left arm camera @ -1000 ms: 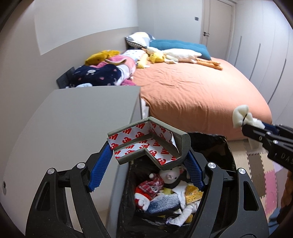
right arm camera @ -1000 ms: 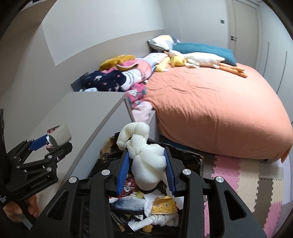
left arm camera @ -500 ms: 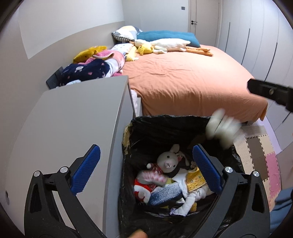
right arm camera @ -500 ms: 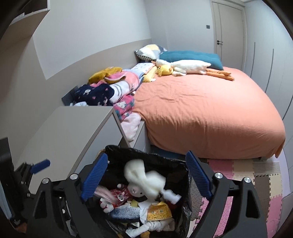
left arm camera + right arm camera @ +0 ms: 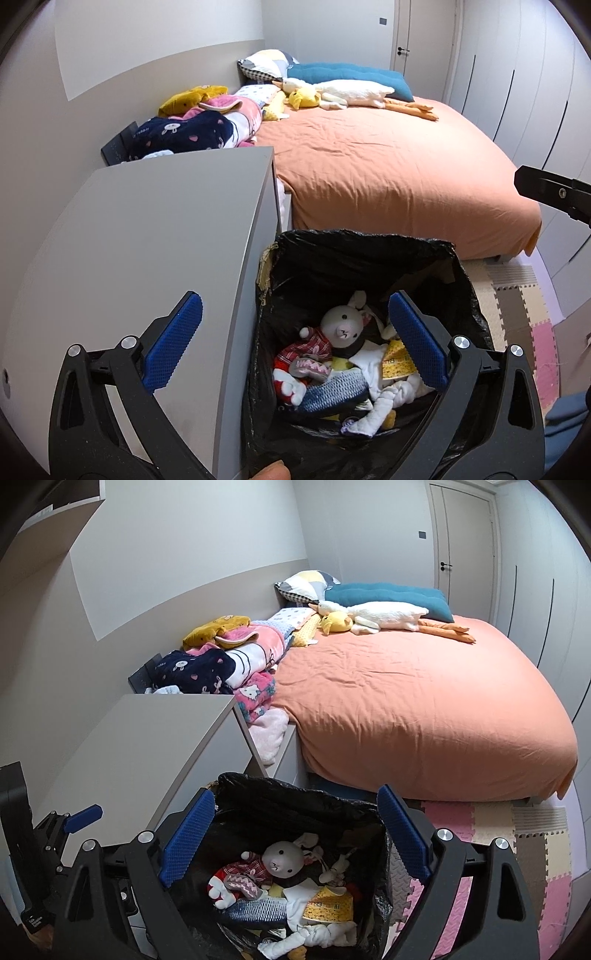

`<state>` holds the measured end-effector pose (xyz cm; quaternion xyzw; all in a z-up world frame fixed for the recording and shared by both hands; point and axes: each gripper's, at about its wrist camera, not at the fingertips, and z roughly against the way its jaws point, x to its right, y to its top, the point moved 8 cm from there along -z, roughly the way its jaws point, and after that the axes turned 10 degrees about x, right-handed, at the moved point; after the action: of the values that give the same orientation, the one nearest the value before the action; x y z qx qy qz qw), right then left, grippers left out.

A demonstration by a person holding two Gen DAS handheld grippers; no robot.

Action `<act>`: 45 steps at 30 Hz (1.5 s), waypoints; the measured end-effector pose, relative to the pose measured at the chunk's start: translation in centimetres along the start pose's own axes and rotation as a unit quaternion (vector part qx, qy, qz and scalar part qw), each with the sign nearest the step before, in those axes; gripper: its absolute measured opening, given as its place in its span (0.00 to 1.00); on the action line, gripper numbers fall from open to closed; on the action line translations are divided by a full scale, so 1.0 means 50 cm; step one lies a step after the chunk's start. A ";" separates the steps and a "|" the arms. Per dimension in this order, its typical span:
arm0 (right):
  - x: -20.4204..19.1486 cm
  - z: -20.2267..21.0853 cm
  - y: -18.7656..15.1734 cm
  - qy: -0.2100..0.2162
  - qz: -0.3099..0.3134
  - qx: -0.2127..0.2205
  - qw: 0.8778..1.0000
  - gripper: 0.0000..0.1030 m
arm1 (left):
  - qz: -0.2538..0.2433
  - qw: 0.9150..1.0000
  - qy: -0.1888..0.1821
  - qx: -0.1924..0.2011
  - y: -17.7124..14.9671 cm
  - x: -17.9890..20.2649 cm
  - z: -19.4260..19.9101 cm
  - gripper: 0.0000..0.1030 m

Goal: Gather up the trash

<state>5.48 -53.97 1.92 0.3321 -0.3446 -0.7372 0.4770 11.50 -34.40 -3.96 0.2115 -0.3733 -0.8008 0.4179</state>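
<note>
Change: the grey foam corner guard and the white foam lump, pinched a second ago, have been released; both tools are now spread and empty.
Left tool (image 5: 293,339): blue ribbed pads set wide apart, nothing between them, held over the bin.
Right tool (image 5: 295,836): blue textured pads equally wide, nothing gripped.
Trash bin (image 5: 258,797): lined with crinkled black plastic, beside the smooth grey table (image 5: 155,236).
Contents: a plush rabbit (image 5: 341,325) in a plaid shirt, a knitted blue piece, white cloth, yellow paper.
Bed (image 5: 424,701): covered in creased orange fabric.
</note>
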 end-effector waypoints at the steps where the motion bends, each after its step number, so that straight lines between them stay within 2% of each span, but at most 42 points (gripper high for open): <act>1: 0.000 0.000 0.000 0.000 0.000 0.000 1.000 0.87 | 0.000 1.000 -0.002 0.001 0.000 0.000 0.000 0.95; 33: -0.013 -0.004 -0.003 -0.002 0.009 0.000 1.000 0.87 | 0.006 1.000 -0.013 0.014 -0.001 -0.002 0.010 0.95; 45: -0.013 -0.006 -0.007 -0.002 0.010 -0.001 1.000 0.87 | -0.016 1.000 -0.010 0.023 0.001 0.010 0.018 0.95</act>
<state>5.74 -53.31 1.56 0.3272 -0.3479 -0.7333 0.4839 10.65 -34.46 -3.39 0.2194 -0.3921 -0.8006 0.3965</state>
